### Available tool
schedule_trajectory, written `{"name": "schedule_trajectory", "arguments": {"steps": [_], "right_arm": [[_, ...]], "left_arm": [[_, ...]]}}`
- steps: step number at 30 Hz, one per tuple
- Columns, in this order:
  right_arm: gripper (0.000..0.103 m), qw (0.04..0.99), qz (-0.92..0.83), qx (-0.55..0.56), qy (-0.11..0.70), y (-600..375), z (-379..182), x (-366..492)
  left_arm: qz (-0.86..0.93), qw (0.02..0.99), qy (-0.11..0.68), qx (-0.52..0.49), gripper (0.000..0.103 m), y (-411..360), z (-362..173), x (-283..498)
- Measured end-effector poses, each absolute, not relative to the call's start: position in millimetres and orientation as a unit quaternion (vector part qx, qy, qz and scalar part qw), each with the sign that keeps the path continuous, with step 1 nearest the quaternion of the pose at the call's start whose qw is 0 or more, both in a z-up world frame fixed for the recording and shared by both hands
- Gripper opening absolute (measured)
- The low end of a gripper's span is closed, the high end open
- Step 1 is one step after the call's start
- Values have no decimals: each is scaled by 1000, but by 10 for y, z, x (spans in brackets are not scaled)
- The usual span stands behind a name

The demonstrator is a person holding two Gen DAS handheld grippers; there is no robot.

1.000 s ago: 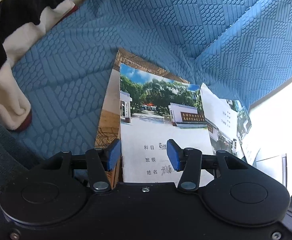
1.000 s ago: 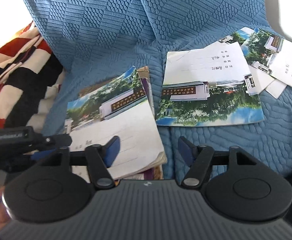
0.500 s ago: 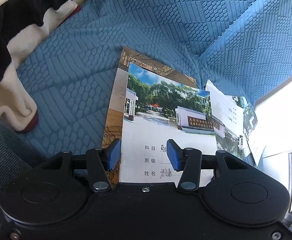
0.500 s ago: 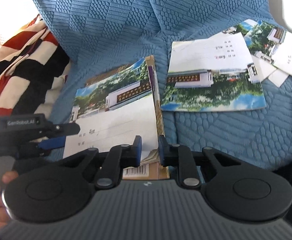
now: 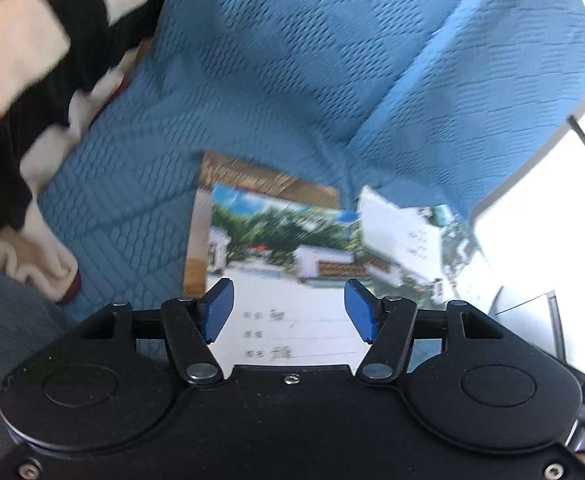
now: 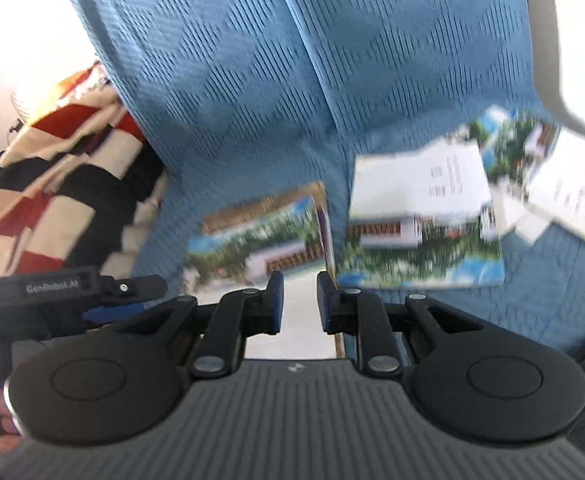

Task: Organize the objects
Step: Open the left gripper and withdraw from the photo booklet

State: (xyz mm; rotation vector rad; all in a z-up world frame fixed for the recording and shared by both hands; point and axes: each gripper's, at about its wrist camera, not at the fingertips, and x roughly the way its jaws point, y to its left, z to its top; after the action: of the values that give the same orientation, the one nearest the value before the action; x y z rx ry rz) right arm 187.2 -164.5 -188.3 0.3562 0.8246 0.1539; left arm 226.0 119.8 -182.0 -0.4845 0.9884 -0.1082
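Stack of photo-cover paper booklets (image 5: 276,264) sits on blue quilted sofa cover (image 5: 292,80); I see loose booklets (image 6: 420,236) ungathered beside. Left gripper (image 5: 288,312) jaws just spread, right gripper (image 6: 298,302) jaws just narrowed, both empty.

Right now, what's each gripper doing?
Left gripper: open, just been opening, nothing between.
Right gripper: just been closing to a narrow gap, nothing between.

Left claw (image 5: 288,312) just widened, right claw (image 6: 297,302) narrow.

Booklets (image 6: 420,236) on sofa (image 6: 252,80) (blanket (image 6: 52,184) left)
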Motion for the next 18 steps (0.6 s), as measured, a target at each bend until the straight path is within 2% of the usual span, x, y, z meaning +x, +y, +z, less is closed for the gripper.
{"name": "schedule_trajectory", "arguments": {"steps": [10,18], "right_arm": [[22,928,94,147,331,-1618,-1182,1602],[22,937,92,130,310,-1633,-916,1366]], "left_arm": [[-91,887,408,-197,78,1014,-1086,2074],[-112,895,388,-187,82,869,-731,1871]]}}
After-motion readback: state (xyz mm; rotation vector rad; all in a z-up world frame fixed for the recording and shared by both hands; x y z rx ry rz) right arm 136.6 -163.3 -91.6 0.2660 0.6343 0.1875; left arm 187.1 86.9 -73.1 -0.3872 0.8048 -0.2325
